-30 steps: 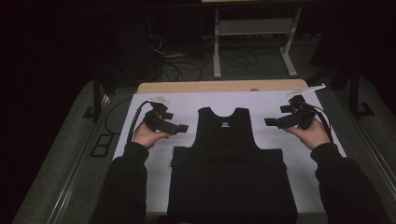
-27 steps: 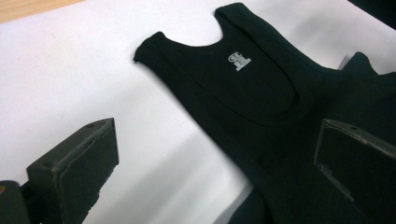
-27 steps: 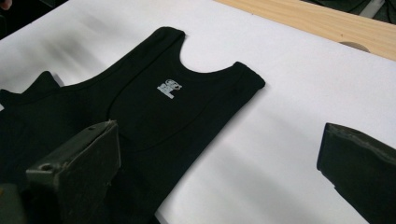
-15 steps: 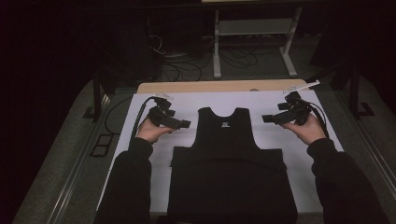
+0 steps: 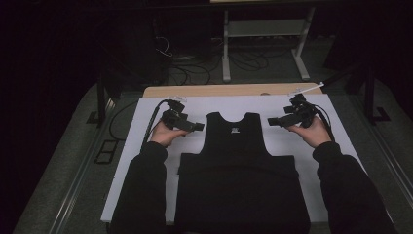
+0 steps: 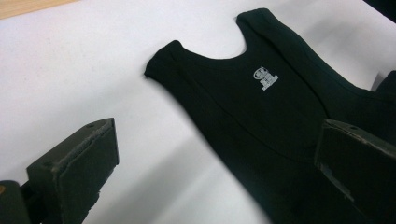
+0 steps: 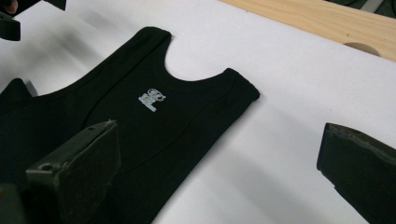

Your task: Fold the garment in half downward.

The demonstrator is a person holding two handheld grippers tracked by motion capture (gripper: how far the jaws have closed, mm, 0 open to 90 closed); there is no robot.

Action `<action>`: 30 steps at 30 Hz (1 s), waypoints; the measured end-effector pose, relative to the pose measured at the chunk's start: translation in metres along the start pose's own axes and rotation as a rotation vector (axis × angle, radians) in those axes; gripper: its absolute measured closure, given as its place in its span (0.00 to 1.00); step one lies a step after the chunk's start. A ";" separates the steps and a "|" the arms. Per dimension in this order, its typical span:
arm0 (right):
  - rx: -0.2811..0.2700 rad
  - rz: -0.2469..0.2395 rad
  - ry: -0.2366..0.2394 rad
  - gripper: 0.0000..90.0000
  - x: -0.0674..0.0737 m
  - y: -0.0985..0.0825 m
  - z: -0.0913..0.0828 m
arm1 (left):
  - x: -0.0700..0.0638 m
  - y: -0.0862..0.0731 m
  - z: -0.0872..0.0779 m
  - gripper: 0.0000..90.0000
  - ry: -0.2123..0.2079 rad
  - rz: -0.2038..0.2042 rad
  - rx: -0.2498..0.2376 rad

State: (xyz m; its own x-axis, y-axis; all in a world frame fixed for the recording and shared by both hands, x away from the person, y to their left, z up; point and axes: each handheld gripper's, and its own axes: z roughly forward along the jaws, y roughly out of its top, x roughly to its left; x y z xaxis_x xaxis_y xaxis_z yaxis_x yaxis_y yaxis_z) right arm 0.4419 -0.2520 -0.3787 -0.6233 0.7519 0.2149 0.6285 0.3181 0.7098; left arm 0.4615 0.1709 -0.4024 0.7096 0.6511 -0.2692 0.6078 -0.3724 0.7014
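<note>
Vest (image 5: pixel 238 146) flat on sheet (image 5: pixel 146 122), sheet on table (image 5: pixel 204 90)

Both hands have lifted away from the person. The left hand-held gripper (image 5: pixel 197 127) has risen from beside the black tank top's (image 5: pixel 237 141) armhole to level with its shoulder strap; the right hand-held gripper (image 5: pixel 272 122) has likewise climbed beside the opposite strap.

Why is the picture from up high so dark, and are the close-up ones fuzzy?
High view: the room behind is nearly black; the lit white sheet stands out, and the black tank top loses its folds. Left gripper view: the tank top's near edge and the jaws look soft; the small white logo is clearer. Right gripper view: bright sheet, soft shadow beside the top, near jaws blurred.
</note>
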 end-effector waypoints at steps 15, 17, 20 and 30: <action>0.022 0.022 0.005 0.00 -0.008 -0.005 0.027 | 0.003 -0.005 0.022 0.00 -0.011 -0.032 0.005; 0.024 0.025 0.007 0.00 -0.008 -0.006 0.030 | 0.002 -0.006 0.024 0.00 -0.013 -0.033 0.004; 0.039 0.021 0.002 0.00 -0.008 -0.007 0.035 | 0.001 -0.007 0.029 0.00 -0.038 -0.043 -0.004; 0.056 0.040 0.025 0.03 -0.008 -0.012 0.053 | -0.001 -0.011 0.044 0.00 -0.033 -0.043 0.016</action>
State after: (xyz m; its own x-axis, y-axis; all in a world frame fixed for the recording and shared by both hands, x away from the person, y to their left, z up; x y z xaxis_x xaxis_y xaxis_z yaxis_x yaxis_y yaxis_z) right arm 0.4644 -0.2313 -0.4248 -0.6078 0.7505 0.2594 0.6779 0.3203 0.6617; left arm 0.4699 0.1454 -0.4384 0.6942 0.6446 -0.3204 0.6430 -0.3552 0.6785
